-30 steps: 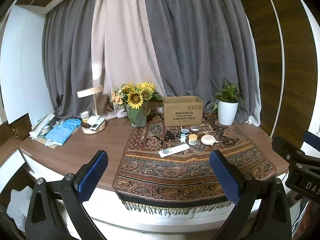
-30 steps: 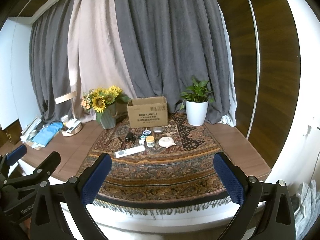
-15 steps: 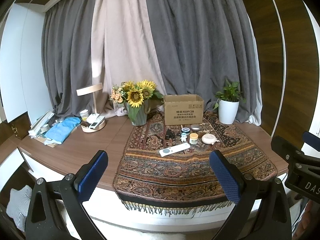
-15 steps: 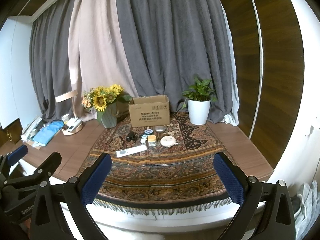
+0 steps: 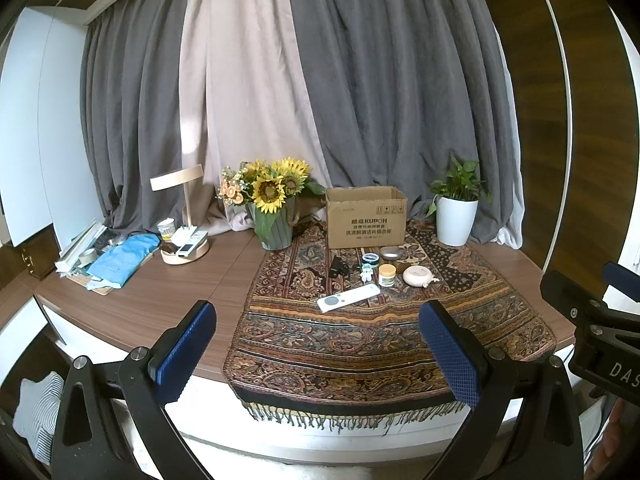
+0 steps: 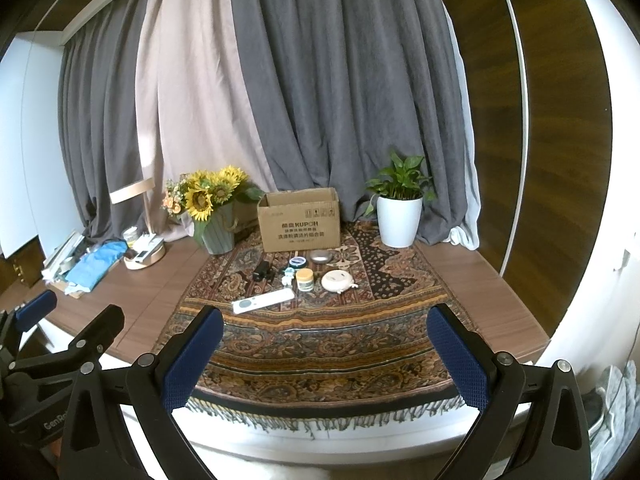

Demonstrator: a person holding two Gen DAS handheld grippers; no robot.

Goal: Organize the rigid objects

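Observation:
Several small objects lie on a patterned rug [image 5: 360, 336]: a white remote [image 5: 348, 298] [image 6: 262, 301], a yellow-lidded jar [image 5: 386, 275] [image 6: 305, 279], a round white case [image 5: 416, 276] [image 6: 337, 280], a black item [image 5: 338, 267], a blue-rimmed tin [image 5: 370, 258] and a grey dish [image 5: 391, 253]. An open cardboard box [image 5: 366, 216] [image 6: 299, 219] stands behind them. My left gripper [image 5: 320, 344] and right gripper [image 6: 325, 346] are both open and empty, held well in front of the table edge.
A sunflower vase [image 5: 272, 216] stands left of the box, a white potted plant [image 5: 456, 216] right of it. A desk lamp with a tray [image 5: 185, 248] and blue cloth [image 5: 120, 258] sit at the table's left. Curtains hang behind.
Both grippers have drifted slightly nearer the table and risen a little; both stay open. The objects on the rug have not moved.

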